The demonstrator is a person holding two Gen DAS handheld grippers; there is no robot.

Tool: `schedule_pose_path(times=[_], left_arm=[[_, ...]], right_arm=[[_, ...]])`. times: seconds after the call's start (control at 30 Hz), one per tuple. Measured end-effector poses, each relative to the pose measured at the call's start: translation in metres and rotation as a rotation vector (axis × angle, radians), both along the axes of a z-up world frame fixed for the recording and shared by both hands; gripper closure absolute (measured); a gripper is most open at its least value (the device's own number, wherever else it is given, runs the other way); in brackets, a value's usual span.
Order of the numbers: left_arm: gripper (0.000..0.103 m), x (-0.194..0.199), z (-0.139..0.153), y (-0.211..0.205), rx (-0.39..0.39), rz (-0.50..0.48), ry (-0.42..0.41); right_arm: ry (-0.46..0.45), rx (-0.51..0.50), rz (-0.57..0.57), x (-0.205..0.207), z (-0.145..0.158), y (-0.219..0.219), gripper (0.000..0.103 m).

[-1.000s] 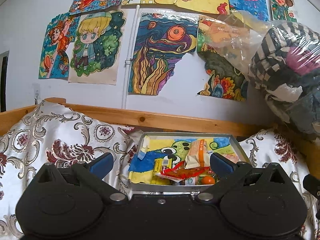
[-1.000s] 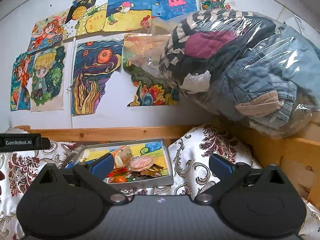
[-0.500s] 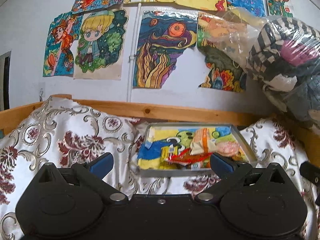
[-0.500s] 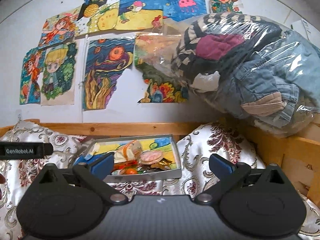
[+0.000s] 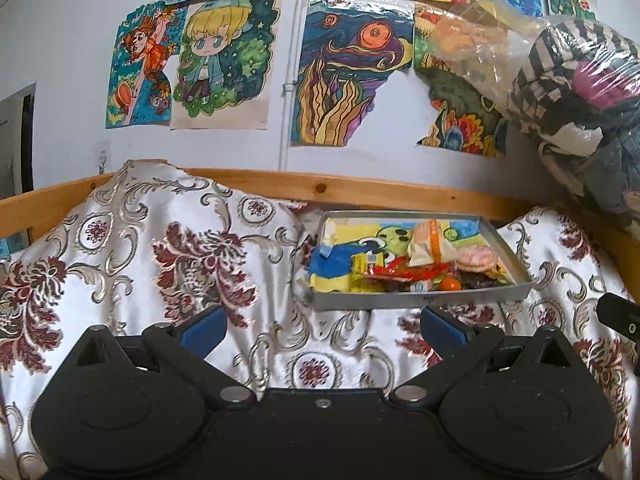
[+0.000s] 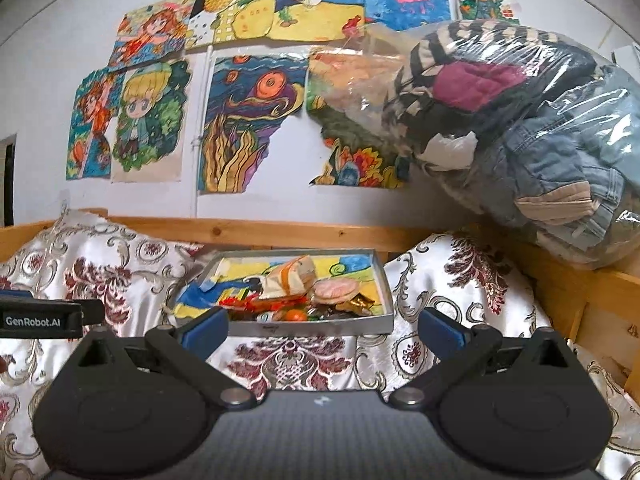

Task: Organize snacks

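The left tool is spread wide with nothing between its blue pads. The right tool is spread wide too, and nothing is held in it. Both are kept above the flowery bedspread, a little back from the grey tray.

The tray is set on the bed, near the wooden rail. The snacks are piled at its near right side. A puffy cream and orange packet is leaned on top. A pink round snack is seen beside it, with a red wrapper and a small orange ball in front.

The packets are probably light, soft and crinkly, and a bit slippery. The puffy one is best pinched gently at its flat sealed edge, so nothing inside is crushed. The ball may roll away.
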State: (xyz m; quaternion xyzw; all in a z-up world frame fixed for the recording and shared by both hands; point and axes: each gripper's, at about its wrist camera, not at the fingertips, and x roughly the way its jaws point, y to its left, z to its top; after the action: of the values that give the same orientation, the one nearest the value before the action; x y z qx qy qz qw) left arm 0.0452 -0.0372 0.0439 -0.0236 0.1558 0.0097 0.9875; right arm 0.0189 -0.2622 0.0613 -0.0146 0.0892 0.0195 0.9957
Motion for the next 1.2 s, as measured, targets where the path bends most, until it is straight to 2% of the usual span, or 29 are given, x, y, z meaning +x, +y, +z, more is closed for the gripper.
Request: schedule_pose_path(times=[0.6,1.2], left_arm=[[0.001,-0.02,-0.028,0.029,0.011,0.038,0.078],[0.001,-0.021,-0.028,0.038,-0.019,0.089,0.076]], right_arm=[[0.074,-0.035,0.056,0.001,-0.013,0.025,0.0],[0.113,0.009,0.049,0.007,-0.023,0.029,0.0]])
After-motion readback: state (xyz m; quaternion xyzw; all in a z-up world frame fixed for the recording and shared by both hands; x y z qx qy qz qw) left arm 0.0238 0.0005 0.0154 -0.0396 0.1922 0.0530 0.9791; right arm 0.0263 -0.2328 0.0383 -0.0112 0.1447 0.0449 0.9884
